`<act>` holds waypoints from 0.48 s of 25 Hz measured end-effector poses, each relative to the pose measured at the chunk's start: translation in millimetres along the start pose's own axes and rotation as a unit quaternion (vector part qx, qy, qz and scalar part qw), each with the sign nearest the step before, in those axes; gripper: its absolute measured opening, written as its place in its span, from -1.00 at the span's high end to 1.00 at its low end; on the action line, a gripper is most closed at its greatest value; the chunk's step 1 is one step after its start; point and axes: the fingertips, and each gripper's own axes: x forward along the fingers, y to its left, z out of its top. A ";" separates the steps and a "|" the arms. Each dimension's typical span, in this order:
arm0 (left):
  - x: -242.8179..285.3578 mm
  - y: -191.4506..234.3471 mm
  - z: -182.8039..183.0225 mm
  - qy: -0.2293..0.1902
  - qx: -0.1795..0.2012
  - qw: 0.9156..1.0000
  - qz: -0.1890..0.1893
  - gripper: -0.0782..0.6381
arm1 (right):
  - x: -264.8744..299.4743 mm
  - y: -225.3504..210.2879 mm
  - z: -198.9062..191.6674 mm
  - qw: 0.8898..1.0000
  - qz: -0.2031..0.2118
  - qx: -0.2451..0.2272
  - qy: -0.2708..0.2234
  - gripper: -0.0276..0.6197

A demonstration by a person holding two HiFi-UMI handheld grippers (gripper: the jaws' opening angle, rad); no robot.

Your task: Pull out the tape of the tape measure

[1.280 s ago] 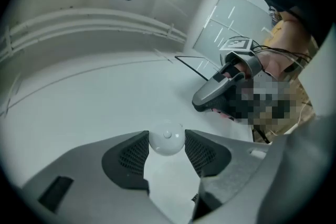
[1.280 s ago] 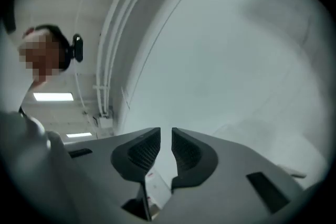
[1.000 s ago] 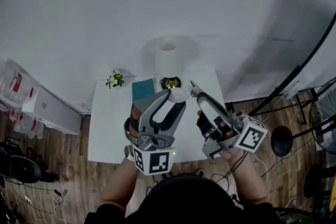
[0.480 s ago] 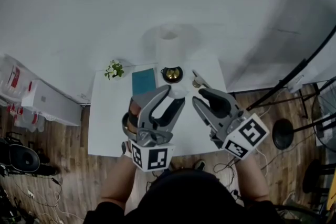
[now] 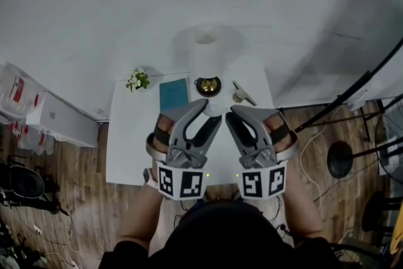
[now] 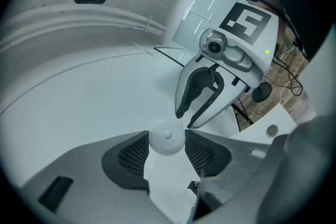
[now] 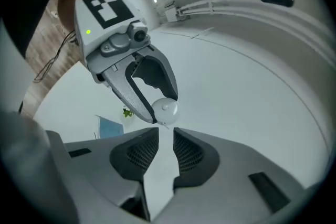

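A small round white tape measure sits between the pads of my left gripper, which is shut on it. In the head view it shows as a white disc above the table, where the tips of my left gripper and my right gripper meet. Seen from the right gripper view, the tape measure hangs just beyond my right gripper. A thin tab pokes from its lower edge towards that gap. The right jaws have just been closing and stand a narrow gap apart, with nothing pressed between the pads.
Below the grippers is a white table. On its far side stand a paper roll, a small plant, a teal box, a dark bowl and a metal piece. Boxes lie left, a black stand right.
The right gripper has rolled upright, so its marker cube now faces me, and swung in beside the left gripper. Both grippers sit lower and closer to me.
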 end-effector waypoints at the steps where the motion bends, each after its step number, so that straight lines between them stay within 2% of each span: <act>1: 0.1 -2.2 -0.5 0.002 0.000 1.000 -0.006 0.19 | 0.9 0.4 0.5 1.000 -0.005 -0.021 0.004 0.63; 5: -0.3 -10.0 -3.0 0.009 -0.004 1.000 -0.021 0.19 | 4.2 10.2 0.3 0.998 0.000 -0.058 0.013 0.71; 7: -1.0 -10.6 -4.6 0.010 -0.016 1.000 -0.023 0.19 | 4.6 14.1 -0.5 0.999 0.007 -0.047 0.012 0.88; 12: -3.4 -7.9 -9.6 0.017 -0.043 0.999 -0.012 0.19 | 2.0 14.6 -4.8 1.000 0.008 -0.001 0.009 0.88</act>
